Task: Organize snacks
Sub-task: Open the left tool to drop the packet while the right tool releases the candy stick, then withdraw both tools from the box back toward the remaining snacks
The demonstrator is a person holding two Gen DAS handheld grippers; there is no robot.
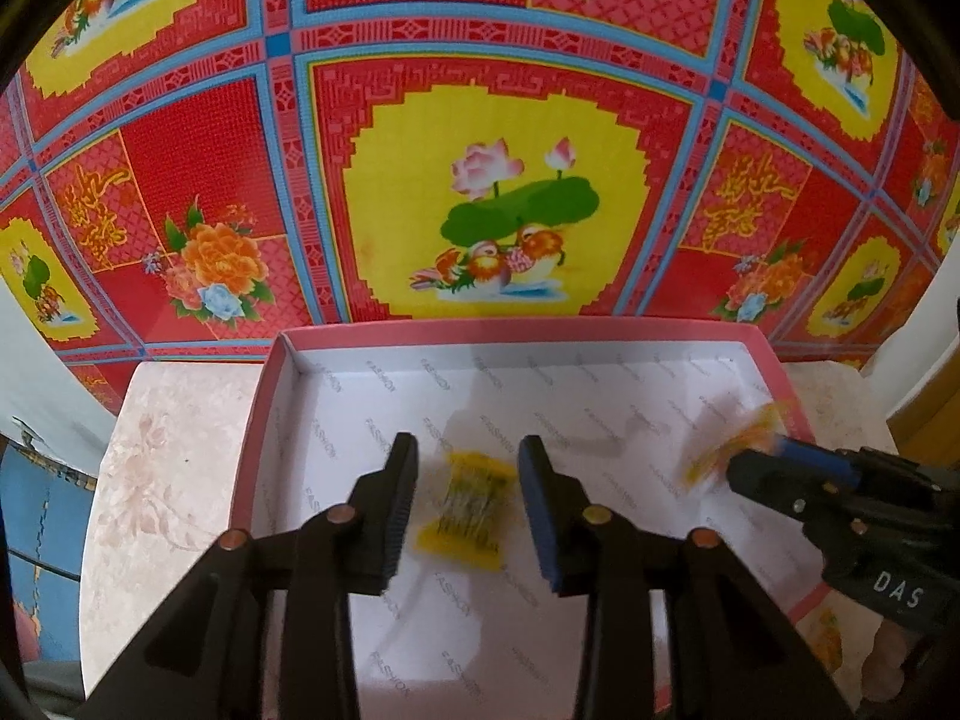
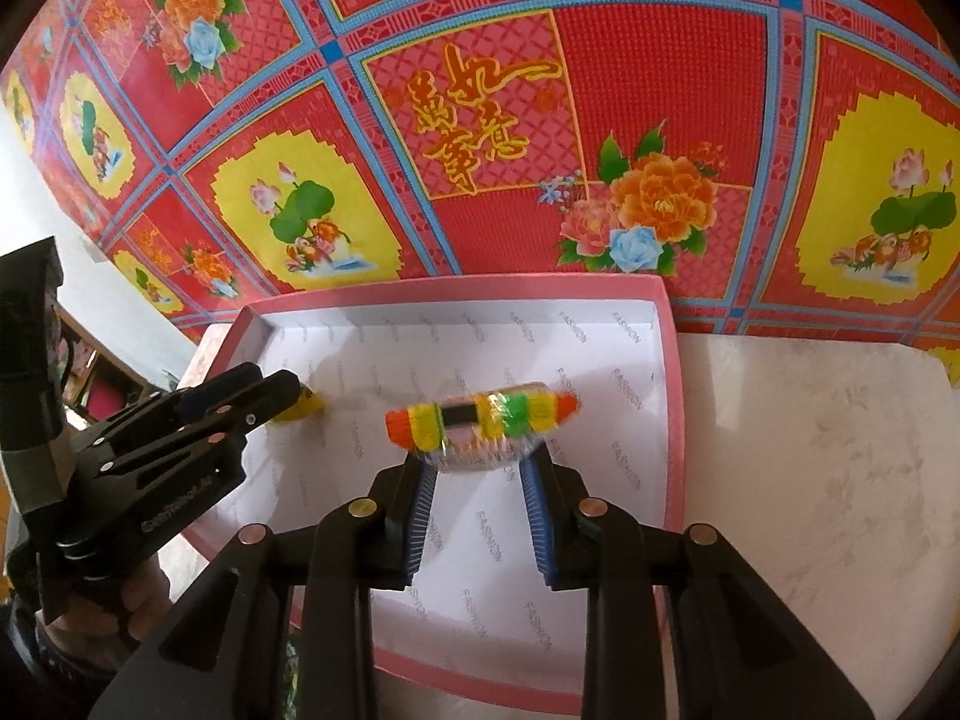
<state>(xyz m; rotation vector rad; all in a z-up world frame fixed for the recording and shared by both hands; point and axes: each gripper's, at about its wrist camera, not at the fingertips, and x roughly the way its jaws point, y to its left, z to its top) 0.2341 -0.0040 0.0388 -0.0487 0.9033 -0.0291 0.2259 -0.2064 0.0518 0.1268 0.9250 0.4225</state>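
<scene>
Grippers over pink-rimmed box (image 1: 264, 396): left gripper (image 1: 468, 501) spread astride yellow snack packet (image 1: 471, 501); right gripper (image 2: 480, 468) spread, multicoloured snack (image 2: 480, 420) at its fingertips.

The box (image 2: 672, 420) was pink-rimmed, white inside; the cloth (image 1: 480, 30) red with yellow panels, blue lines, flowers; one snack (image 1: 471, 507) yellow.

We see bright, even daylight and soft shadows inside the pink box (image 1: 282, 360); fisheye bending curves the edges, corners go black, and the right-side snack (image 1: 735, 444) blurs.
</scene>
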